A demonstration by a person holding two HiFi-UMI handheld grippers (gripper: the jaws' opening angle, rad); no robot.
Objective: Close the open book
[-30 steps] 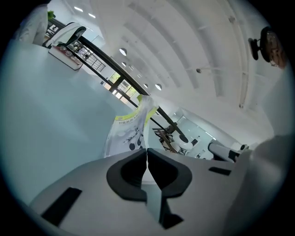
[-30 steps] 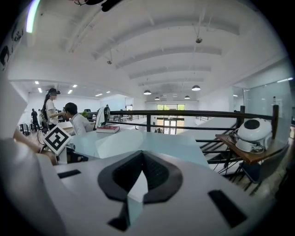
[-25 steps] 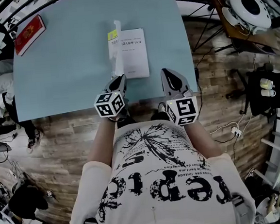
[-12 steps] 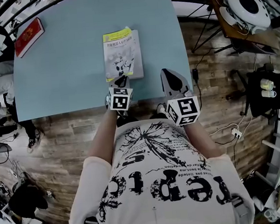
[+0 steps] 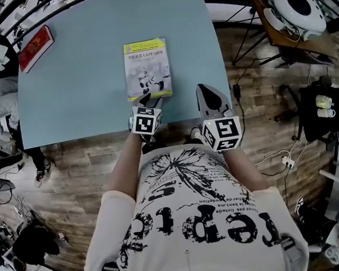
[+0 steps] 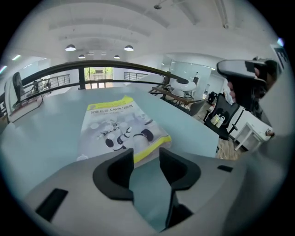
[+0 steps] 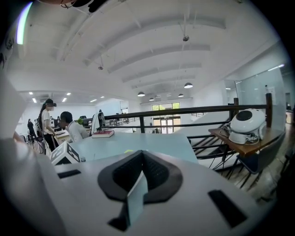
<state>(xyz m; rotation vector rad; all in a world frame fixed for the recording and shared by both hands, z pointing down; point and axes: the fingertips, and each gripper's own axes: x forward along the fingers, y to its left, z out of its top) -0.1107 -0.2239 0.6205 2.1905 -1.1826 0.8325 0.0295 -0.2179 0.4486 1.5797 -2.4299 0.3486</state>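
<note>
One desk (image 5: 76, 81), light blue, carries everything: book (image 5: 146, 69) lies flat and closed, cover up, mid-desk close to the near edge; red book (image 5: 35, 44) sits at the far left corner, well apart

Book's long axis runs near-to-far, title end pointing far

Nearer of the two is the left gripper (image 5: 150, 98), directly on the book's near side and pitched down at it. Its fingers are opening with only bare desk between them, book's near edge just beyond the tips

Off to the book's right, the right gripper (image 5: 208, 90) hangs by the desk's near edge, fingers together at the tips, nothing held

Book reads as already shut, so I'd judge the left only needs to back straight off toward the near side without snagging the cover
</note>
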